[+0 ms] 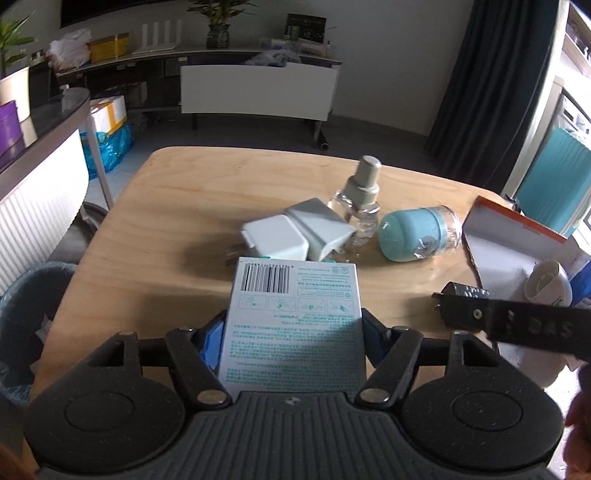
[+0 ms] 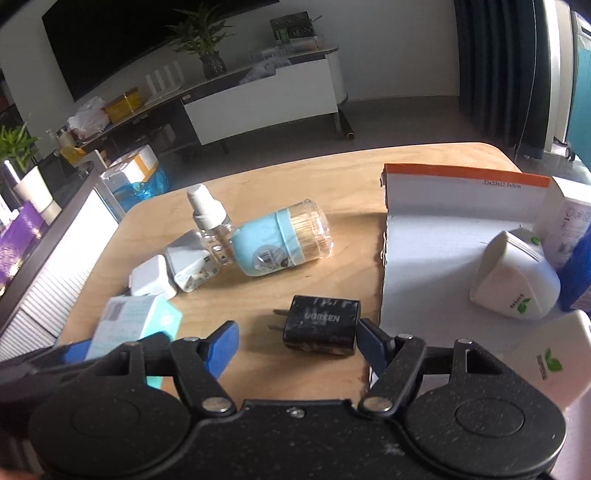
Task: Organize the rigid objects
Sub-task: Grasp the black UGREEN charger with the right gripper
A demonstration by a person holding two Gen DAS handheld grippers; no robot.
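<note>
Smooth pale wood table [image 2: 332, 177] under matte rectangular black charger [image 2: 320, 325], glossy cardboard box [image 1: 293, 325].

— Walls and floor?
— White wall [image 2: 388, 55], grey floor [image 1: 258, 136], dark curtain [image 1: 469, 74] at right.
— Furniture?
— Long low cabinet [image 1: 258, 92]; wall-mounted black screen [image 2: 122, 40]; potted plant [image 1: 218, 26].

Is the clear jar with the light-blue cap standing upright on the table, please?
No, the jar lies on its side on the wooden table, its light-blue cap end pointing toward the spray bottle.
</note>
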